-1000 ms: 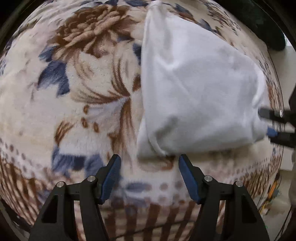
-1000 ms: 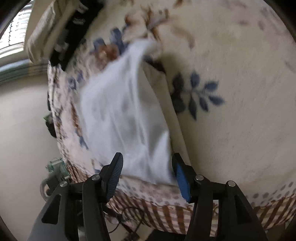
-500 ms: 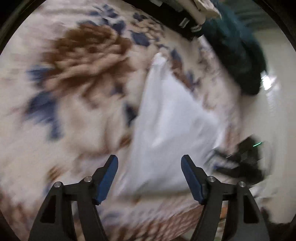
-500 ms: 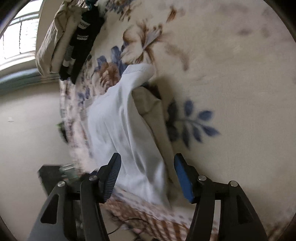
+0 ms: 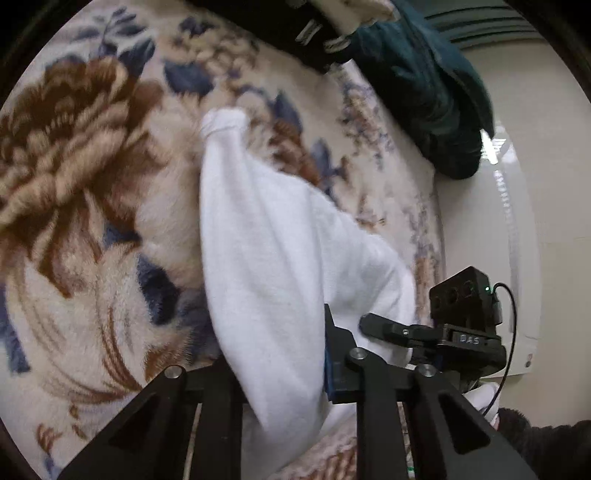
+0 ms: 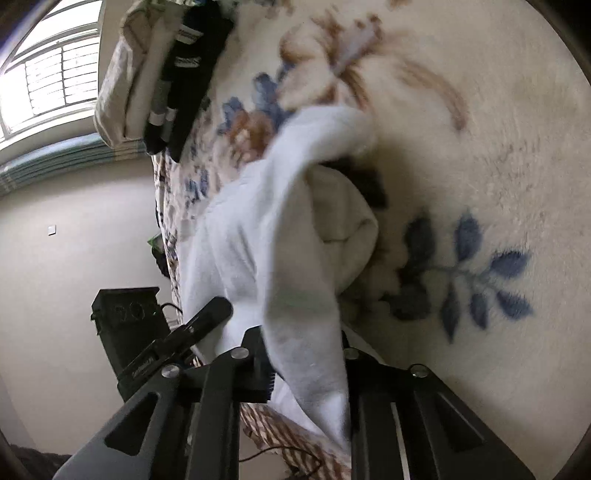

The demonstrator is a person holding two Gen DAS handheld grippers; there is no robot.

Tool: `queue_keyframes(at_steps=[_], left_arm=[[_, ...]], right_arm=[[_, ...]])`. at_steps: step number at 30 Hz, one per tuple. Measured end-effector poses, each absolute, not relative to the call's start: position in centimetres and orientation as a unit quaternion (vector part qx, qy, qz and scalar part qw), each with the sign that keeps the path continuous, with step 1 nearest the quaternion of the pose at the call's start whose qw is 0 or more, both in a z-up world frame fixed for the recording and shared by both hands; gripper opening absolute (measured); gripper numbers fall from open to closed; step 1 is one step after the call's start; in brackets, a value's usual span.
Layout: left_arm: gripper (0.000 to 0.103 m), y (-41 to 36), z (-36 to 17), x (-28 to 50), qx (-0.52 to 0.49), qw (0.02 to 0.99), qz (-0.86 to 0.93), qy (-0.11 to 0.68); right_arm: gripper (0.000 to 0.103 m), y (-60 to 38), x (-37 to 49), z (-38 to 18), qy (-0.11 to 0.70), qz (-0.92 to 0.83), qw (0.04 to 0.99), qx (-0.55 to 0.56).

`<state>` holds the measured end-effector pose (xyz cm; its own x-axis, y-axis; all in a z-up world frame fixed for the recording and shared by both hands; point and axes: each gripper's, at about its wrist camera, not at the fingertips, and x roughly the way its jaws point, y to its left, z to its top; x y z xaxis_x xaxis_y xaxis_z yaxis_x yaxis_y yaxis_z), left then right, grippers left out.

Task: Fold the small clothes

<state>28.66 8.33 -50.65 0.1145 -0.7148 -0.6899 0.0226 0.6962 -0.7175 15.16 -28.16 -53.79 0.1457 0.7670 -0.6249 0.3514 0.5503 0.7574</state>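
Observation:
A small white garment lies on a floral fleece blanket, its near edge lifted. My left gripper is shut on the garment's near left corner; cloth hides the left finger. My right gripper is shut on the near right corner of the white garment, which drapes up from between the fingers. The right gripper also shows in the left wrist view, close to my left one. The left gripper shows in the right wrist view. The garment's far end rests on the blanket.
A dark teal garment and black clothes lie at the blanket's far edge. Folded beige and black clothes sit near a window. The blanket's edge drops to a pale floor on the right.
Both grippers were open over the garment's near edge. They have closed on its two near corners and lifted them; the views have tilted up and the grippers are closer together.

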Motion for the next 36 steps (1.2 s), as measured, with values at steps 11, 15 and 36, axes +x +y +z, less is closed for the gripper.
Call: queue_keyframes(at_steps=[11, 15, 36], left_arm=[[0.015, 10.6, -39.1, 37.5, -0.266, 0.729, -0.298, 0.557], [0.016, 12.1, -33.8, 44.1, -0.252, 0.754, -0.299, 0.527], [0.028, 14.2, -38.8, 74.4, -0.189, 0.783, -0.23, 0.547]], right_arm=[[0.015, -24.3, 21.2, -39.5, 0.575, 0.177, 0.674, 0.429], [0.015, -22.3, 27.3, -34.4, 0.547, 0.178, 0.703, 0.419], [0.015, -16.1, 65.0, -37.2, 0.537, 0.162, 0.756, 0.337]])
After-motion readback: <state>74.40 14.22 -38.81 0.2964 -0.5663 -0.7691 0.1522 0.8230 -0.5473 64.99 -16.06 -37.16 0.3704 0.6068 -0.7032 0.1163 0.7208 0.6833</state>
